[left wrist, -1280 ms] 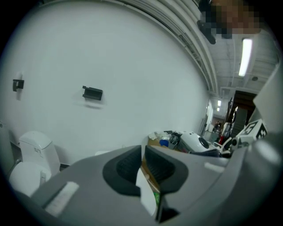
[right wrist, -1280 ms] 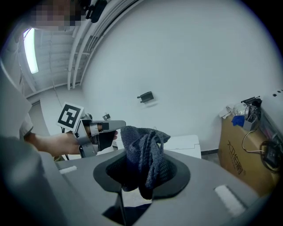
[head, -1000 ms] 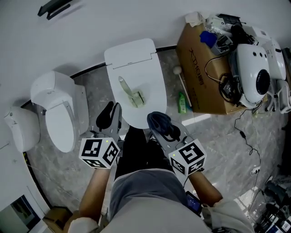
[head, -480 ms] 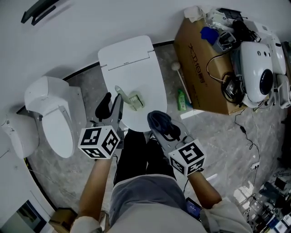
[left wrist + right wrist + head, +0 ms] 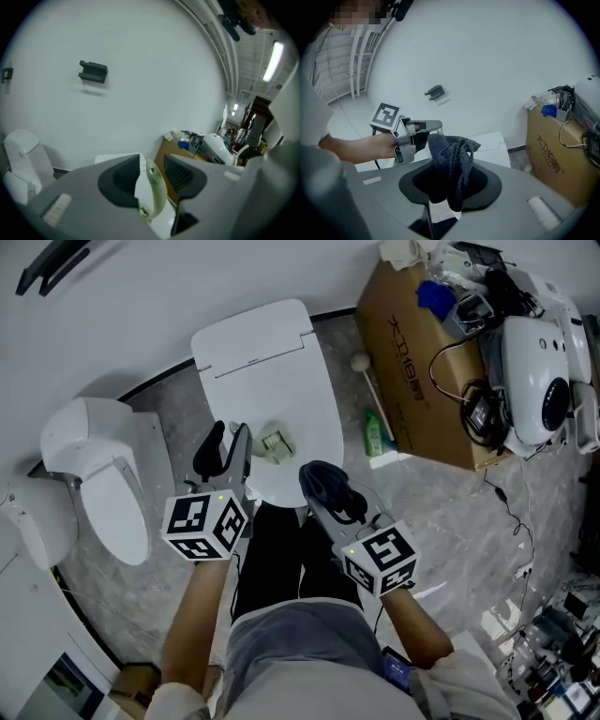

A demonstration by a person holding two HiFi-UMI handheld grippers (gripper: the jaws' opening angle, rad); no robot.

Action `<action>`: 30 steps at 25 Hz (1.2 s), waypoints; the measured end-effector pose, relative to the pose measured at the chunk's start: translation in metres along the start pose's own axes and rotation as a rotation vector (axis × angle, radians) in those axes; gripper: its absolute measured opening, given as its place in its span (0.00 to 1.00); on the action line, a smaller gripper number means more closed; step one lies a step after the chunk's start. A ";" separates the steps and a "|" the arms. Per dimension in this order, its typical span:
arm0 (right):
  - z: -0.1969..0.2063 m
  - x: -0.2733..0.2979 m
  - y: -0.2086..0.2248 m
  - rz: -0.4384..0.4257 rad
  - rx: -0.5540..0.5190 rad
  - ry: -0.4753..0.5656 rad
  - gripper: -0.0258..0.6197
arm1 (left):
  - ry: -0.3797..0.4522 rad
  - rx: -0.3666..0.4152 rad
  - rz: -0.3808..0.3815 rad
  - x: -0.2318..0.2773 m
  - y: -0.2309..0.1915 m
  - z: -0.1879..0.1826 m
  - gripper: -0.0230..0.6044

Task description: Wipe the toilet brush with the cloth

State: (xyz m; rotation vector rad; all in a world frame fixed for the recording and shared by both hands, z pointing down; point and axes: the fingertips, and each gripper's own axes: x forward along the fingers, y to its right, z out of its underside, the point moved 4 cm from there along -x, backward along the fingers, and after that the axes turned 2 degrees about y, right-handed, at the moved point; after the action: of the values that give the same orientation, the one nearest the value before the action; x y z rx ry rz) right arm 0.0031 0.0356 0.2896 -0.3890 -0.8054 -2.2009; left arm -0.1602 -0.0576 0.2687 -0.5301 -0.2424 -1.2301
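The pale green toilet brush (image 5: 275,444) lies on the shut white toilet lid (image 5: 253,352). Its handle (image 5: 156,187) stands between the jaws of my left gripper (image 5: 226,448), which is open around it, with a gap on the right side. In the head view the left gripper's fingers hide most of that handle. My right gripper (image 5: 324,486) hovers at the lid's front right edge, shut on a bunched dark blue cloth (image 5: 451,164). The right gripper view shows the left gripper (image 5: 433,126) just beyond the cloth.
A second white toilet (image 5: 108,474) stands to the left. Right of the lid are a green bottle (image 5: 375,439), a ball-tipped stick (image 5: 369,390), and a cardboard box (image 5: 422,343) holding a white device (image 5: 539,371). Cables (image 5: 511,512) trail on the floor.
My left gripper has moved forward over the lid, and the brush handle now sits between its jaws. The right gripper has kept hold of the cloth and barely shifted.
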 end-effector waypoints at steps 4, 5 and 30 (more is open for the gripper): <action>0.006 0.011 0.006 0.015 0.019 -0.008 0.21 | -0.006 -0.009 0.014 0.008 -0.001 0.002 0.04; 0.007 0.013 0.009 0.022 0.021 -0.013 0.21 | -0.005 -0.012 0.015 0.009 -0.001 0.002 0.04; 0.023 0.128 0.061 -0.110 0.035 -0.032 0.22 | 0.083 -0.038 0.031 0.011 -0.013 0.003 0.04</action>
State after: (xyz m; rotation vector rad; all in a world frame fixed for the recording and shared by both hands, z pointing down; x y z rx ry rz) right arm -0.0382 -0.0511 0.3970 -0.3712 -0.9010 -2.2843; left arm -0.1685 -0.0687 0.2796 -0.5128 -0.1409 -1.2256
